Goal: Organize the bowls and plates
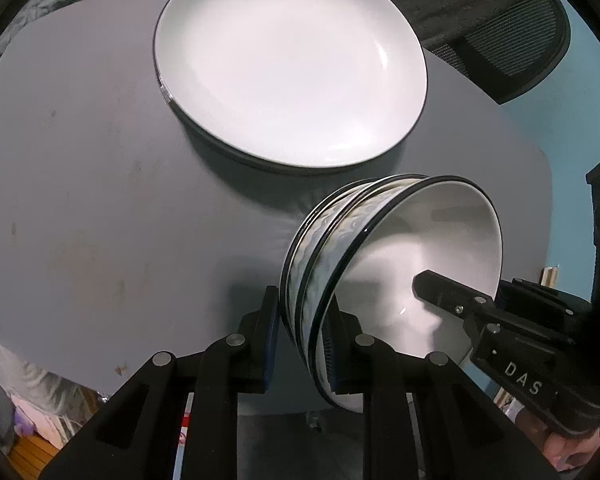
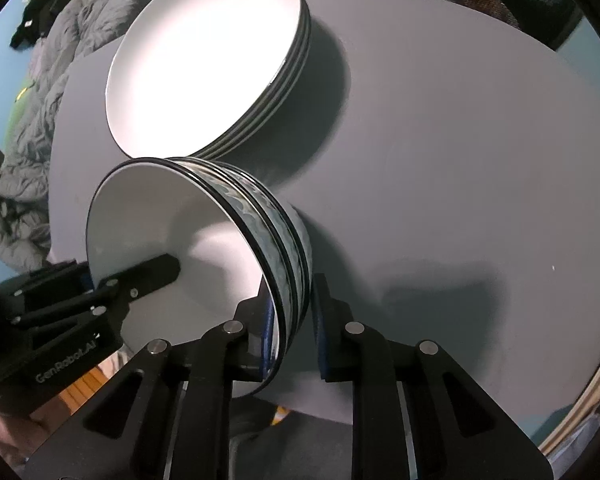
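A nested stack of white bowls (image 1: 340, 256) with blue wave pattern and dark rims is held over the grey table (image 1: 100, 200). My left gripper (image 1: 302, 340) is shut on the stack's rim, one finger inside the top bowl, one outside. My right gripper (image 2: 290, 328) is shut on the opposite rim of the bowl stack (image 2: 268, 216) in the same way. Each gripper shows in the other's view, reaching into the top bowl: the right gripper (image 1: 452, 292) and the left gripper (image 2: 140, 276). A stack of white dark-rimmed plates (image 1: 292, 64) sits on the table beyond the bowls, also in the right wrist view (image 2: 204, 60).
A black mesh chair (image 1: 512, 36) stands behind the table. Grey bedding (image 2: 32, 112) lies off the table's far side. The table edge (image 2: 572, 396) curves close at lower right, with floor below.
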Motion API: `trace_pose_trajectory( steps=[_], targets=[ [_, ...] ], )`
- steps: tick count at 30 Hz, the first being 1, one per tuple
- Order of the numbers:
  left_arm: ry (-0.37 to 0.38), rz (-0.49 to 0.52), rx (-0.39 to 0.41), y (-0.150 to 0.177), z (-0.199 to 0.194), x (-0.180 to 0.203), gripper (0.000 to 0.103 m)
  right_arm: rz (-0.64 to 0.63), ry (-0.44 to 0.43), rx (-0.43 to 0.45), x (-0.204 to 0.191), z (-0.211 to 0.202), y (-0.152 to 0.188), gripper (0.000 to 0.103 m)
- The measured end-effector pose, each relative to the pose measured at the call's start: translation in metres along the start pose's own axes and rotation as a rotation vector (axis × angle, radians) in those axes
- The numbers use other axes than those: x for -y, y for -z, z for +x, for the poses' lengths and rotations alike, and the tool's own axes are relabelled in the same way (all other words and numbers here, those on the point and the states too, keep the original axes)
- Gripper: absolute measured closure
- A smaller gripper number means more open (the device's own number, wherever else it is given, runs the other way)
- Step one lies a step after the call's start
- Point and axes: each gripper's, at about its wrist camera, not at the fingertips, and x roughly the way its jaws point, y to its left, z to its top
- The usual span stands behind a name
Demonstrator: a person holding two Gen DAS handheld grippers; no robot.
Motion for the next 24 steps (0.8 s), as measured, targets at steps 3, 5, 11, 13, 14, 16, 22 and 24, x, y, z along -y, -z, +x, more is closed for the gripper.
trace_pose_trajectory(
  steps=[3, 5, 11, 13, 14, 16, 22, 24],
  targets=[
    [-0.004, 0.012, 0.005, 0.004, -0.007, 0.003, 0.084, -0.008, 0.003, -0.003, -0.002, -0.008, 0.002, 0.086],
    [-0.001, 0.009, 0.009, 0.005, -0.013, 0.004, 0.084, -0.027, 0.014, 0.001, -0.008, -0.013, 0.001, 0.086],
    [-0.003, 0.021, 0.044, -0.001, -0.039, 0.006, 0.084, -0.023, 0.007, 0.032, -0.019, -0.031, -0.004, 0.087],
    [-0.003, 0.025, 0.063, -0.005, -0.051, 0.006, 0.084, -0.027, 0.004, 0.047, -0.024, -0.039, -0.007, 0.086],
    [-0.004, 0.026, 0.07, -0.007, -0.056, 0.006, 0.084, -0.029, 0.003, 0.055, -0.023, -0.045, -0.008, 0.086],
    [-0.008, 0.031, 0.089, -0.015, -0.066, 0.006, 0.084, -0.037, 0.0, 0.072, -0.024, -0.054, -0.014, 0.086],
    [-0.023, 0.03, 0.128, -0.048, -0.077, 0.002, 0.084, -0.067, 0.004, 0.114, -0.037, -0.058, -0.042, 0.087],
    [-0.027, 0.027, 0.136, -0.059, -0.075, -0.001, 0.084, -0.064, -0.001, 0.123, -0.037, -0.058, -0.054, 0.087]
  ],
)
